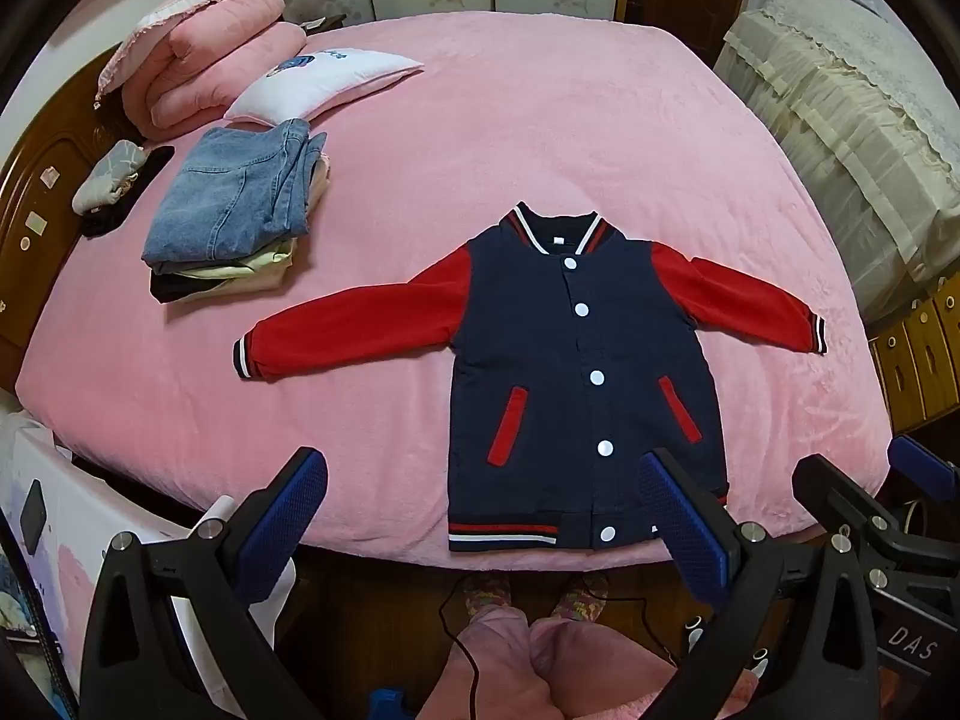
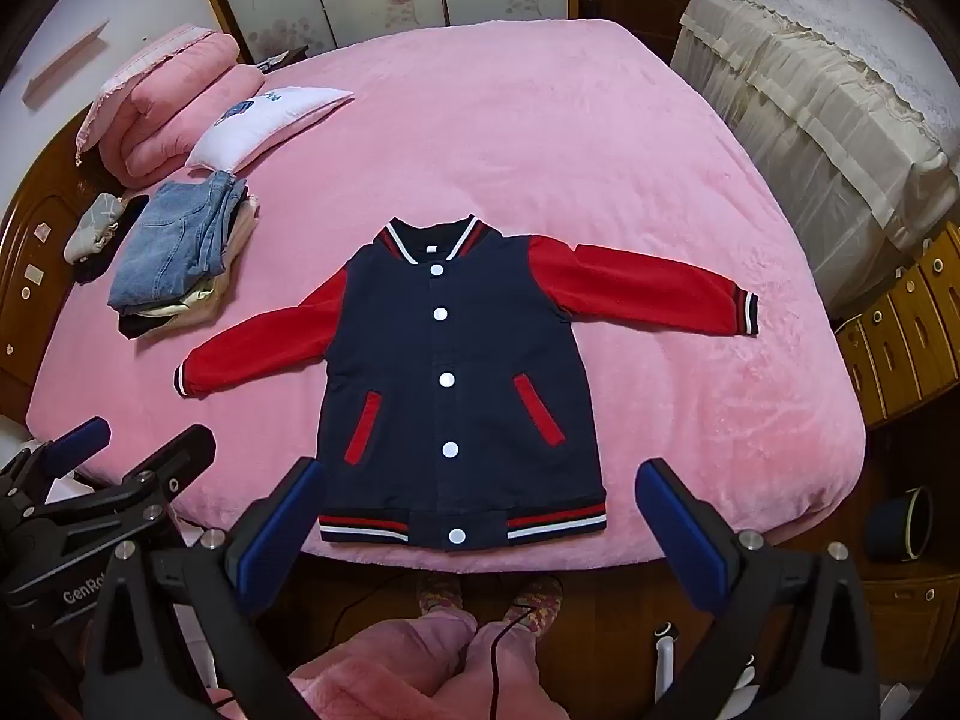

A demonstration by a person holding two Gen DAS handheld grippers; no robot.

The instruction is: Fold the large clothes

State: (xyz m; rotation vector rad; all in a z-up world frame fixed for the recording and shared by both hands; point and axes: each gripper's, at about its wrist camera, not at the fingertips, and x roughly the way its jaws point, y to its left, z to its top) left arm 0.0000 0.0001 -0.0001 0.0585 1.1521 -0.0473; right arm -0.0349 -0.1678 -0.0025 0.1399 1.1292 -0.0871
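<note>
Two views, one garment. Left wrist view: the left gripper (image 1: 483,519), fingers released and empty, hangs over the near edge of the pink plush bed (image 1: 540,120), where the navy-and-red snap-front varsity jacket (image 1: 576,372) lies flat, sleeves outspread (ready for folding). Right wrist view: the right gripper (image 2: 480,525), likewise spread and empty, faces the jacket's striped hem (image 2: 462,525); a stack of folded jeans and clothes (image 2: 174,258) sits well apart.
</note>
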